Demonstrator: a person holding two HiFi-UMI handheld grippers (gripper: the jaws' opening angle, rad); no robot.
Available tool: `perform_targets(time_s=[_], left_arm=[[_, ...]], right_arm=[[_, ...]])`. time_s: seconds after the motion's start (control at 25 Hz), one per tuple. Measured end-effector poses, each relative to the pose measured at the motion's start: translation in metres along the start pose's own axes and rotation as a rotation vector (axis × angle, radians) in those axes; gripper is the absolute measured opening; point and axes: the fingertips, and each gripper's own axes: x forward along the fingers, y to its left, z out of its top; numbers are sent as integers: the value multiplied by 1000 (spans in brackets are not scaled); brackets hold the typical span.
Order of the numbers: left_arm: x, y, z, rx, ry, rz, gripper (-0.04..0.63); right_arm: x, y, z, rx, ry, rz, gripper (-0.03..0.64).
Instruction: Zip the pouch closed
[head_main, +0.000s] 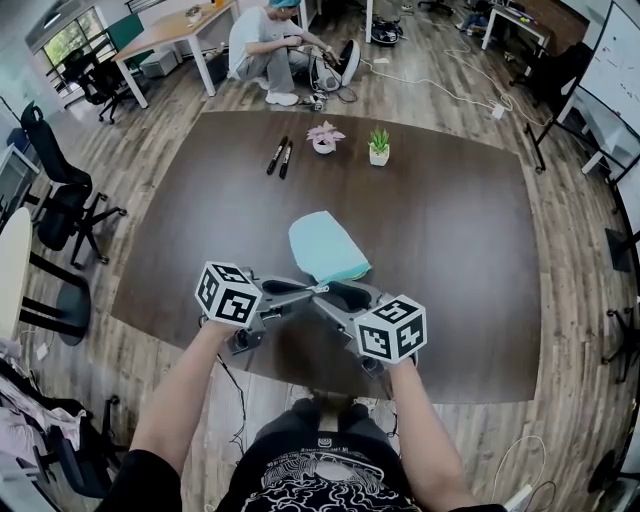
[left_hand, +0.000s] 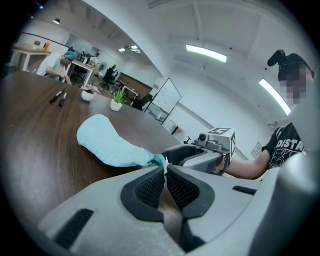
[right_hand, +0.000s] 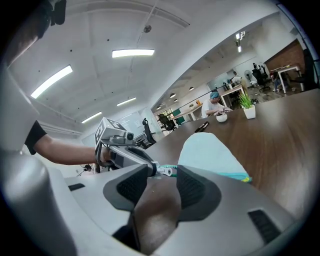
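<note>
Two grippers meet at the six o'clock end of the pouch. The left gripper pinches the end tab, likely as an anchor; the right gripper brackets the zipper pull with spread jaws.

The head view looks from above the person, forward and steeply down on the brown table, which fills most of it. The left gripper view rides low on the left gripper, very near the tabletop, and faces along the jaws to the person's right; the right gripper view looks the opposite way over the right gripper (so each camera catches the other gripper). All three views share the teal pouch and the potted plant.
</note>
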Motion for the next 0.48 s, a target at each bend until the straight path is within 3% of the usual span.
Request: perform_targets(time_s=[0.48], left_arm=[[-3,2,-5,7,11,14,23]], right_arm=[[0,6,-1,13,-3,60,101]])
